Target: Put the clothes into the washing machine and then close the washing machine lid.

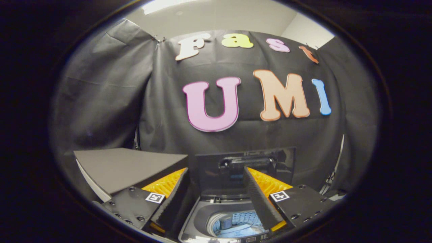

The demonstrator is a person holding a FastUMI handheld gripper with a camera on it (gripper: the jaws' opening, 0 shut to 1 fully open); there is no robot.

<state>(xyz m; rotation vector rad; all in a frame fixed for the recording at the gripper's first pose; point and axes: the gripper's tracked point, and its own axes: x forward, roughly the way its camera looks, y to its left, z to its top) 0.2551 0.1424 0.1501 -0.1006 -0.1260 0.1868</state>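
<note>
Seen from above, a small grey top-loading washing machine (199, 216) with a round drum opening, sitting directly below and between the two fingers of the handheld gripper (216, 202). Fingers spread wide apart, holding nothing, one on each side of the opening. Inside the drum, a crumpled light-blue cloth (241, 226) lying at the bottom, partly hidden behind the right finger. Behind the opening, the machine's dark glossy lid (216, 168) standing upright, fully raised, just ahead of the fingertips. To the left of the lid, a flat dark grey tabletop (125, 167) with a pale edge. Beyond everything, a black cloth booth wall (162, 111).
</note>
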